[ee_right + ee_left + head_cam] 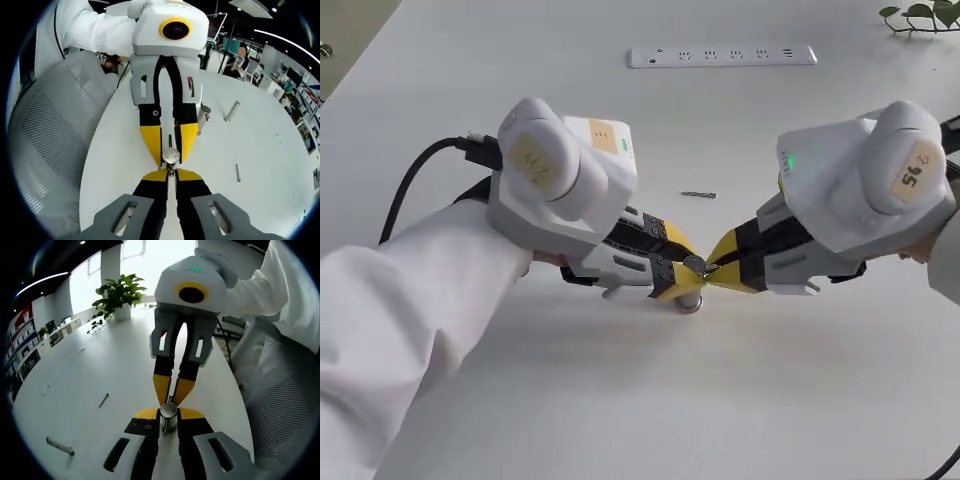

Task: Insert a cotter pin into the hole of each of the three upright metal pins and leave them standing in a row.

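Clamping the pin (168,416) upright on the table (620,420) with the left gripper (680,282), jaws tight on the shaft just below the head. Pinching a thin sliver, likely a cotter (171,169), in the right gripper (718,268), jaws nearly shut on it, nose to nose with the left and right at the pin's head. Cannot make out the hole, nor any entry of the cotter into it; judging insertion as only starting here. Risks from here:

- Pushing off-axis, and so bending the thin cotter or skidding it past the hole.
- Pressing too hard sideways, and so twisting the pin in the left jaws or tipping it off its base.
- Loosening the right grip early, and so dropping the cotter under the two noses.
- Bumping tip against tip in such close quarters, and so jarring the aim.

Counting three pins: the clamped one, a second pin (203,116) standing just behind the left gripper, and a lying pin (60,446) well apart on the table. Counting two cotters: the pinched one and a loose cotter (699,195) flat on the table beyond the grippers. Counting two grippers, both closed on something.
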Action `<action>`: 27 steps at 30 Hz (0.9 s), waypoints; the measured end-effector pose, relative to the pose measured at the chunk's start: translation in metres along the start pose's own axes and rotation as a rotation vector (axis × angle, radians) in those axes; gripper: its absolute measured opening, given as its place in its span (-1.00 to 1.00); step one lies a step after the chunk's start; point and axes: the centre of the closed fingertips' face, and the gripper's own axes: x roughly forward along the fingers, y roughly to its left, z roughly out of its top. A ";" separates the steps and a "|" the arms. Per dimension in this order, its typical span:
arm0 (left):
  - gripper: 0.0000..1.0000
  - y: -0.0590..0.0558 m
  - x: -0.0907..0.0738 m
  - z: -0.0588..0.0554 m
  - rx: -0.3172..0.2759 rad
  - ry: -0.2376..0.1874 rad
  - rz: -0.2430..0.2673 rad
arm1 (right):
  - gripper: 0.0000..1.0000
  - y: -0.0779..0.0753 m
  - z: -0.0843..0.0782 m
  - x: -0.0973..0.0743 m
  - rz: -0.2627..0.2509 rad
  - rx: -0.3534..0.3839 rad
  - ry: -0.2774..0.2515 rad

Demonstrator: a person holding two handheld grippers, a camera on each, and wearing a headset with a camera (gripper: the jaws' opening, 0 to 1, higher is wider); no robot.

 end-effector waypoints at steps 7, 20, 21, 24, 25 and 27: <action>-0.77 0.000 0.000 0.000 -0.001 0.001 0.003 | -0.75 0.000 -0.002 -0.008 -0.015 0.032 -0.025; -0.77 0.000 0.000 0.000 -0.006 0.005 0.008 | -1.00 0.003 0.002 -0.018 -0.033 0.080 -0.050; -0.77 0.000 0.000 0.000 -0.008 0.005 0.009 | -1.00 0.003 0.003 -0.017 -0.033 0.081 -0.051; -0.77 0.000 0.000 0.000 -0.009 0.006 0.010 | -1.00 0.002 0.001 -0.013 -0.029 0.077 -0.041; -0.77 -0.001 0.000 0.000 -0.013 0.005 0.010 | -1.00 0.002 0.000 -0.013 -0.028 0.076 -0.040; -0.77 -0.001 0.000 0.000 -0.025 -0.001 0.008 | -1.00 0.003 0.001 -0.013 -0.027 0.077 -0.038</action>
